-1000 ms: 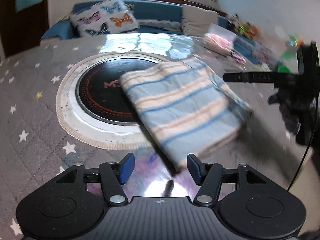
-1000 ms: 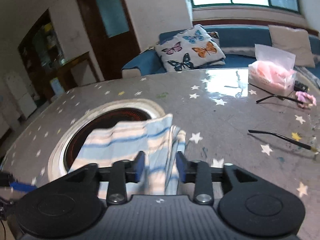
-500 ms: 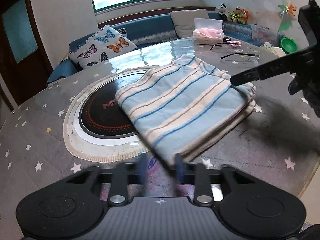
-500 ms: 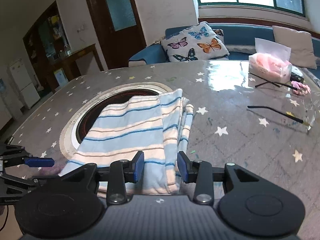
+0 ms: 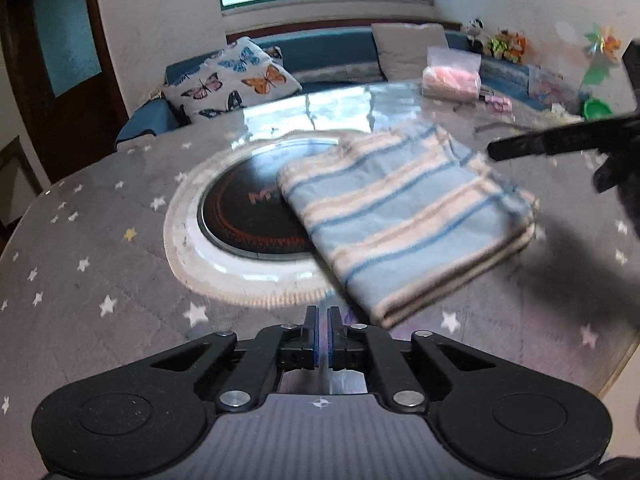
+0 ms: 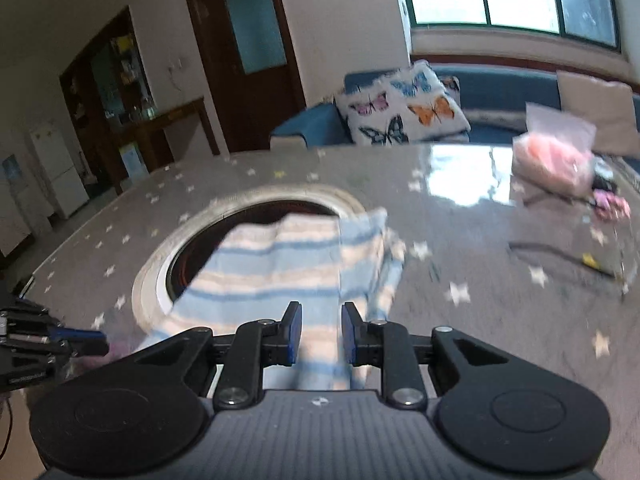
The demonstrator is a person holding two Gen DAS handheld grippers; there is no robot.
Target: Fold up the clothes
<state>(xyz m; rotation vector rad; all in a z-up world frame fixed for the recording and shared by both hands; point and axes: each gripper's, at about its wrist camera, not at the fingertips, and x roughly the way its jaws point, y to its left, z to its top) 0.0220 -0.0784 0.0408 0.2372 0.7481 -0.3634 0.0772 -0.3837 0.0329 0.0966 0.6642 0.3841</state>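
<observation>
Because the folded blue-and-cream striped cloth [image 5: 404, 216] is soft, we pinch stacked edges; left gripper [image 5: 322, 338] clenched empty, right gripper [image 6: 320, 334] parted.

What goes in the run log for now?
striped cloth: folded, on table | left gripper: shut, empty | right gripper: open, above cloth

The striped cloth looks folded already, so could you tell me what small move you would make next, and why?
Probably draw both grippers back from the table. The striped cloth lies as a neat stacked rectangle, partly over the round cooktop. The left gripper has its jaws nearly together on nothing, and the right gripper is open above the cloth, gripping nothing.
</observation>
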